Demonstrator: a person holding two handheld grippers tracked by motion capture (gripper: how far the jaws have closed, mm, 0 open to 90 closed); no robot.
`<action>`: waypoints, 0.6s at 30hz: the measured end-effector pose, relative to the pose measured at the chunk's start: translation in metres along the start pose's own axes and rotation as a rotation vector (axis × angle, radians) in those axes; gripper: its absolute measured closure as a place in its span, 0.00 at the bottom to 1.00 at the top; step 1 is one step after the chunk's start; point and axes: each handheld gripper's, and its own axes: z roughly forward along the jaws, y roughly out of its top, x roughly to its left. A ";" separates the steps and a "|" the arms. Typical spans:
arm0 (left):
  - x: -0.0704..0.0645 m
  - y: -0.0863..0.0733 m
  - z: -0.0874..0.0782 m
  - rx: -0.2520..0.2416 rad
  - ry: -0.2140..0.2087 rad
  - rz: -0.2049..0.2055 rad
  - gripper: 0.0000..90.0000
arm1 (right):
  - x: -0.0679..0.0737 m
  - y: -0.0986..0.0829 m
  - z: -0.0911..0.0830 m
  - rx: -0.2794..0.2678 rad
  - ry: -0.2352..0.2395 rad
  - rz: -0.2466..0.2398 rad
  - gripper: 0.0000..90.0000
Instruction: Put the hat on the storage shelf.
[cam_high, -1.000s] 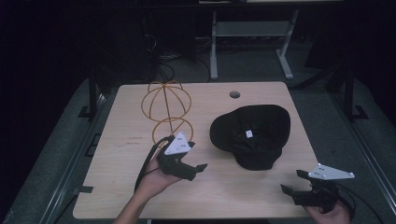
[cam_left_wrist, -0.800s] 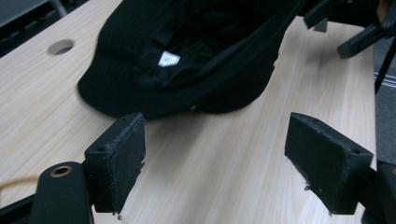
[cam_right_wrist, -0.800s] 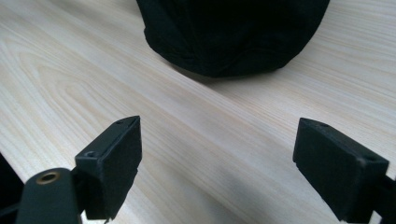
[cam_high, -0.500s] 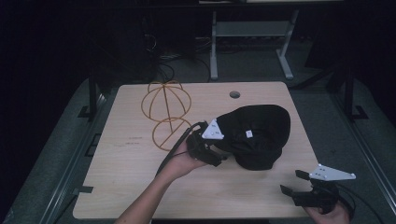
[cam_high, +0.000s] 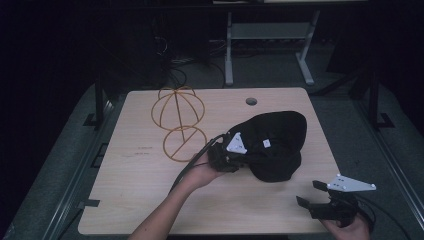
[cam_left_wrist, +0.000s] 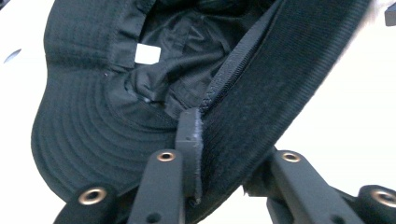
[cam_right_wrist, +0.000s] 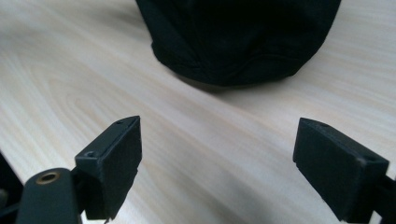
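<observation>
Left gripper (cam_high: 235, 156) is on the hat (cam_high: 277, 145), jaws pinched narrow over the brim at the hat's nine o'clock edge. In the left gripper view one pad (cam_left_wrist: 189, 135) presses the brim's stitched rim, with the lining open beyond it. So the step in hand looks like the grasp itself, closing on the brim.

Hat lies crown down, just right of the table's (cam_high: 130, 200) middle. At ten o'clock from it stands the wire stand (cam_high: 178, 122), well apart and bare. Right gripper (cam_high: 312, 197) waits at five o'clock, jaws wide, holding nothing, pointed at the hat (cam_right_wrist: 238, 37).

Next move, by judgement: lift the brim clear and carry the hat toward the stand, turning it over on the way.

Writing? A small white tag (cam_left_wrist: 148, 53) sits inside the crown, nothing legible on it.
</observation>
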 end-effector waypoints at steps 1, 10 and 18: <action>0.000 0.000 -0.001 -0.008 -0.010 -0.004 0.84 | 0.000 0.000 0.000 0.000 0.000 0.000 0.15; -0.006 -0.001 -0.016 -0.111 -0.068 -0.037 0.95 | 0.006 0.017 0.001 -0.046 0.062 -0.036 0.15; -0.013 -0.003 -0.030 -0.158 -0.104 -0.040 0.96 | 0.005 0.041 0.002 -0.098 0.091 -0.048 0.15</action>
